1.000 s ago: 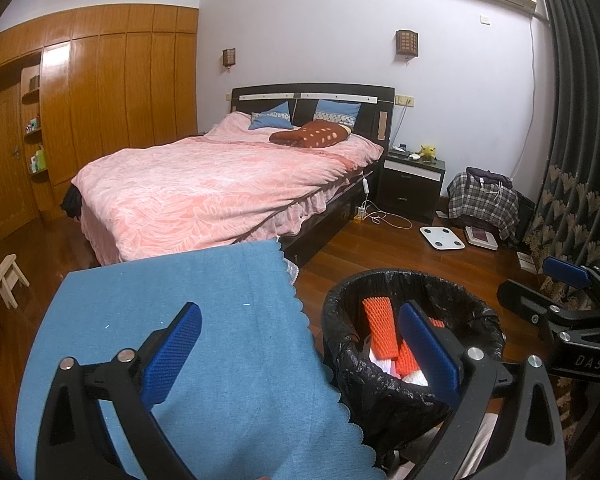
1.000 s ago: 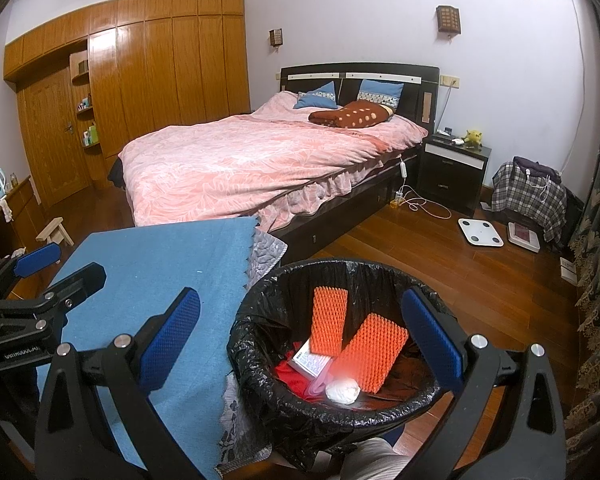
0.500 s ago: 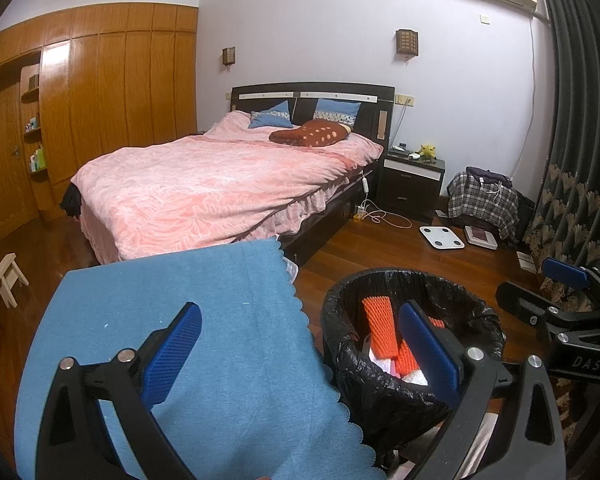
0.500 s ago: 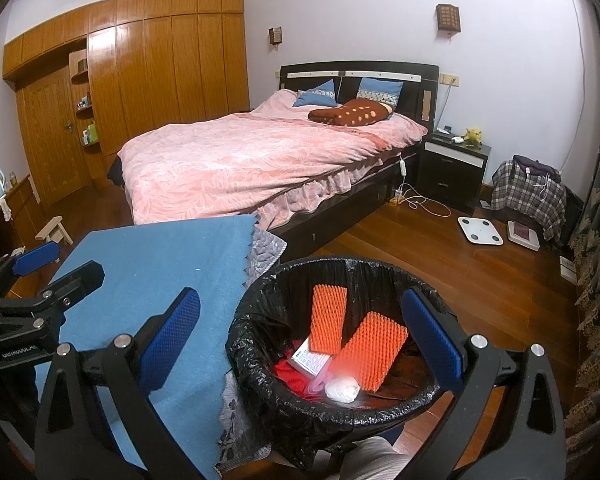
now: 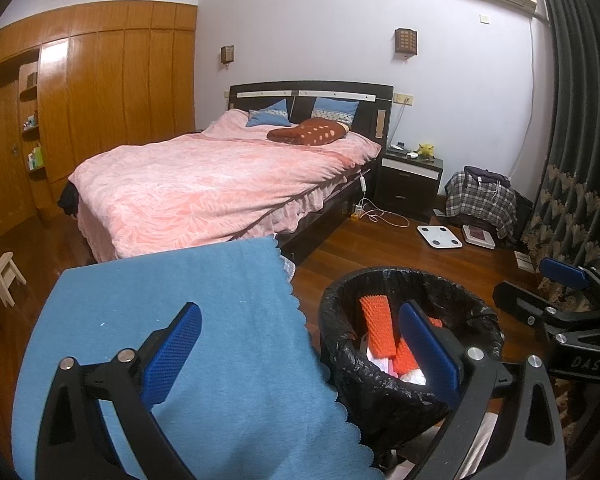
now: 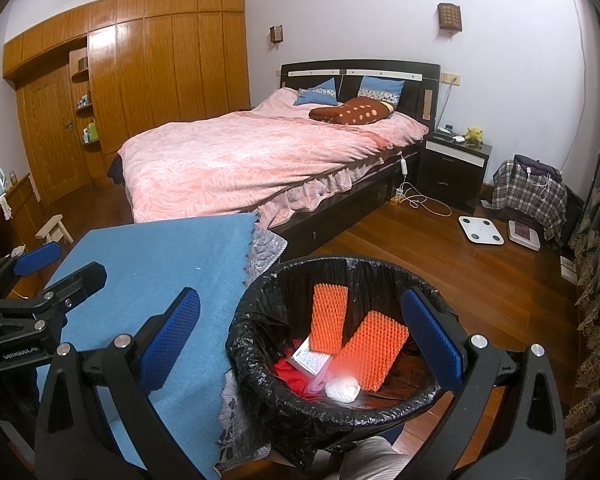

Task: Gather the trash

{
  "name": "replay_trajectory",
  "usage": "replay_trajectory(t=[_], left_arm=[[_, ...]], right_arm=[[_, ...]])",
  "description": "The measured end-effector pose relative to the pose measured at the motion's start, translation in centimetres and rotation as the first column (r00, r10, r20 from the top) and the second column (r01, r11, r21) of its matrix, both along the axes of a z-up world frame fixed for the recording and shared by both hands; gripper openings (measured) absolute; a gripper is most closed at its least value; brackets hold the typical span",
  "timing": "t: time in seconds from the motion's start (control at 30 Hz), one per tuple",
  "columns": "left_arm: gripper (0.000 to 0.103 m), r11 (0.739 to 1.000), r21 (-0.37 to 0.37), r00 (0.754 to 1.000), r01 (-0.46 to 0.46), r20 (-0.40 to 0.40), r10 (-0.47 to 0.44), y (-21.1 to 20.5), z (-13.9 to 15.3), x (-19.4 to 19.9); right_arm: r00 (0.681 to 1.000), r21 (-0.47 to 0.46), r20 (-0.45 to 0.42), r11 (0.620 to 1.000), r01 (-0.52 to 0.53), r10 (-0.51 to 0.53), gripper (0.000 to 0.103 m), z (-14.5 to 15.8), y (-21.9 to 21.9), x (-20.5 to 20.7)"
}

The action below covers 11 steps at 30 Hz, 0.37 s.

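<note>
Fingers of both grippers spread wide, nothing between the blue pads. Left gripper [image 5: 296, 344] fills the lower frame of its own view, above the blue cloth and the bin rim; right gripper [image 6: 300, 328] fills the lower frame of its view, straddling the bin mouth.

Bed [image 6: 260, 160] with pink cover: centre of both views, dark headboard against the back wall.

Surface under a blue cloth [image 5: 188, 320]: lower left of the left view, scalloped edge on its right side, just beside the bin. No trash seen on it.

Trash bin [image 6: 260, 320] with black liner: lower centre of the right view, lower right of the left view, standing on the wood floor.

Contents, right view:
- two orange foam mesh sleeves [image 6: 376, 344], leaning inside
- red item [image 6: 290, 374], bottom left of the bin
- small white printed box [image 6: 312, 360], text too small to read
- crumpled white wad [image 6: 342, 390], nearest the camera

Writing: "DAS" on the body of the right gripper at the right edge of the left view. Lettering on the left gripper's body at the left edge of the right view is not legible.
</note>
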<state>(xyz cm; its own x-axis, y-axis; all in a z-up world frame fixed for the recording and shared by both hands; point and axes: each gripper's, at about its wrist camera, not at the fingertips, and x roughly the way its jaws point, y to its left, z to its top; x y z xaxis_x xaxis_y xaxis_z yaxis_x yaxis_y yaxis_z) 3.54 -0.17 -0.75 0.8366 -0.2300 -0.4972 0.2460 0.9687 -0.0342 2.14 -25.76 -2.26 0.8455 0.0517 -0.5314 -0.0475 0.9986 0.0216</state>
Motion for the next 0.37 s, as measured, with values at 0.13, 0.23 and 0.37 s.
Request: replay_trajectory(t=[0.13,0.23,0.37], left_arm=[[0.097,1.0,0.001,1.0,-0.002,-0.001,0.002,0.02,-0.05,-0.07],[0.097,1.0,0.002,1.0,-0.004,-0.003,0.004,0.02,-0.18,-0.32],[0.097,1.0,0.001,1.0,-0.006,-0.005,0.006,0.0,-0.34,-0.78]], right_arm=[[1.0,0.001,0.001,1.0,0.0,0.0,0.098,0.08,0.06,0.15],[1.0,0.001,-0.001,1.0,-0.001,0.001,0.098,0.07,0.06,0.11],[1.0,0.001,-0.001,1.0,0.0,0.0,0.098,0.12,0.06,0.1]])
